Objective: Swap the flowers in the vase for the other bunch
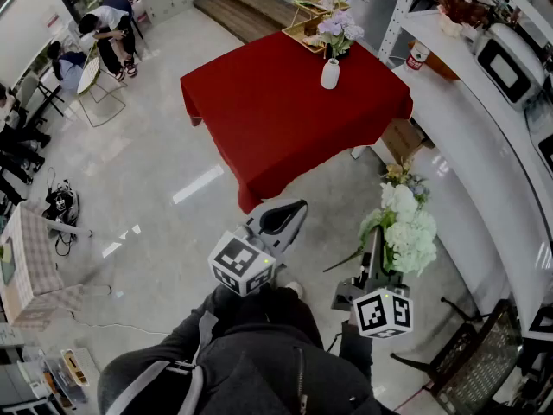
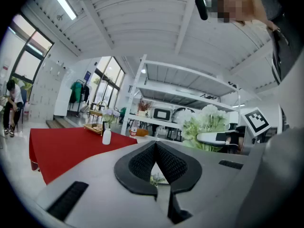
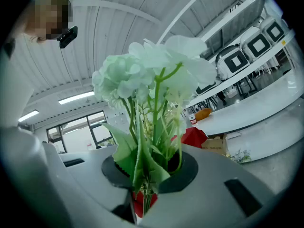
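White blooms of the bunch (image 3: 152, 80) rise from the right gripper (image 3: 142, 175), whose jaws clamp its green stems, short of the near corner of the red tabletop (image 1: 285, 119). Beside it, the left gripper (image 2: 156, 163) is closed and empty. Near the tabletop's far corner stands the vase (image 1: 330, 74) with purple flowers (image 1: 340, 29) in it, a basket (image 1: 313, 15) just behind.

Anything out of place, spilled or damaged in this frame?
A small sprig of flowers lies on the floor beside the cardboard box, as if dropped. Otherwise the vase stands upright on the red table, and nothing looks spilled or broken.
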